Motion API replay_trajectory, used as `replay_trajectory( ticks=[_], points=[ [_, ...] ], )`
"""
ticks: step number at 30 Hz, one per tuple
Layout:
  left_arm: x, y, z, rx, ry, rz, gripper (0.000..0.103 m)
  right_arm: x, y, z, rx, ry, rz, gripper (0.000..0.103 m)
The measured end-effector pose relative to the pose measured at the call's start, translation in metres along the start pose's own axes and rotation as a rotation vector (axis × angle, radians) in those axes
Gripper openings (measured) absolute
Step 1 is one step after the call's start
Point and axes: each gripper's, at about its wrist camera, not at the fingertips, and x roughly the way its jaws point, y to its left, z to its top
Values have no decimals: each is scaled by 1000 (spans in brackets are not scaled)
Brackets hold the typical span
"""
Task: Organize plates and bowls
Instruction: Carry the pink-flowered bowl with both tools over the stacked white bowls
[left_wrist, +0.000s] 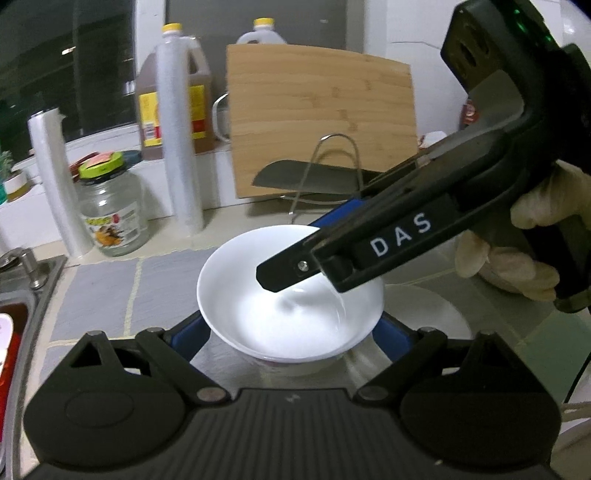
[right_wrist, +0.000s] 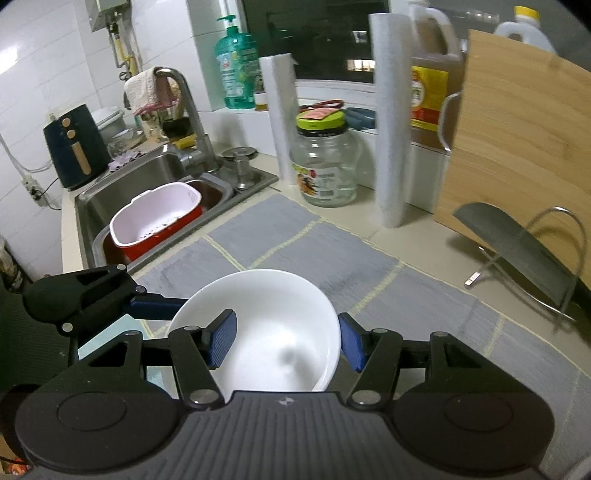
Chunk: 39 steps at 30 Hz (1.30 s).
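Clamping the white bowl's (right_wrist: 273, 332) rim, both hand-held grippers (right_wrist: 286, 341) (left_wrist: 291, 328) (grey mat (right_wrist: 332, 251) beyond).

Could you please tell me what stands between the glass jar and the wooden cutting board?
A tall white roll stands between jar and board, clearest in the right wrist view.

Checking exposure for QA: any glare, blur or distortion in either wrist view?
Left wrist: inside of the white ceramic bowl is blown out; the bamboo cutting board bows from the fisheye. Right wrist: bowl evenly lit, a soft shadow inside; corners vignette dark.
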Motion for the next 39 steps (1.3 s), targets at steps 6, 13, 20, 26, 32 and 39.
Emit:
replay_trajectory(
  ticks=[6, 13, 20, 26, 32, 39],
  points=[
    [3, -20, 3, 32, -7, -43, 94, -20, -10, -15, 26, -12, -38, 65],
    [1, -39, 2, 48, -15, -92, 94, -39, -16, -33, 42, -10, -84, 65],
    [3, -53, -1, 49, -4, -117, 94, -51, -19, -45, 53, -10, -98, 66],
    [8, -59, -5, 46, 14, -131, 94, -46, -26, -58, 79, 22, -105, 66],
    [14, -63, -9, 55, 41, -134, 94, -41, -30, -66, 98, 43, -103, 66],
    [19, -63, -10, 56, 62, -136, 94, -39, -33, -67, 104, 48, -99, 66]
  ],
)
